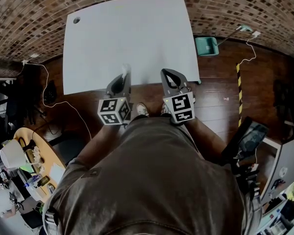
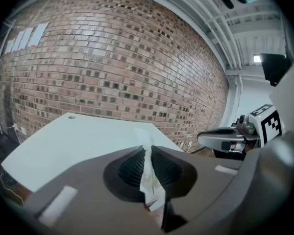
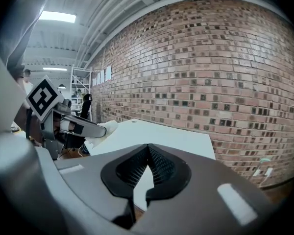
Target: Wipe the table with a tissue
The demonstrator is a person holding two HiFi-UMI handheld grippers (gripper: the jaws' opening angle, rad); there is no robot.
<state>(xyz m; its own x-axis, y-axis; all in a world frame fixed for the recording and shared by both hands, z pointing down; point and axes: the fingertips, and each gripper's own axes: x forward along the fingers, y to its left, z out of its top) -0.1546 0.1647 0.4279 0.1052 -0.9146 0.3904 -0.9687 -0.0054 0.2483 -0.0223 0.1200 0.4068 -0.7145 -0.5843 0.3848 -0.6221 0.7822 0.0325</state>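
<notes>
While both tools are held side by side at the near edge of the white worktop (image 1: 127, 33), the head view shows the left gripper (image 1: 126, 73) and the right gripper (image 1: 165, 74) pointing away from the person, with their tips reaching just over that edge. A bit of white tissue (image 1: 126, 67) sticks out at the left gripper's tip. The worktop is bare apart from a small round hole (image 1: 76, 20) near its far left corner. A teal container (image 1: 206, 46) sits on the wooden floor (image 1: 220, 89) just off the worktop's right side, and a brick wall (image 1: 29, 13) runs behind.

From the left gripper view, the fingers are pressed together on the tissue. It is pinched into a narrow, crumpled strip that runs up between the ribbed pads and pokes out above the tips, with a loose end hanging below. The worktop lies ahead and to the left, below the tissue, and I cannot tell whether the two touch. The right gripper shows at the right, with its marker cube (image 2: 267, 122) behind it.

From the right gripper view, the fingers meet at their tips with nothing between them, and the pale patch under them is the worktop beyond. At the left is the left gripper, with the tissue bunched at its tip over the worktop's edge.
</notes>
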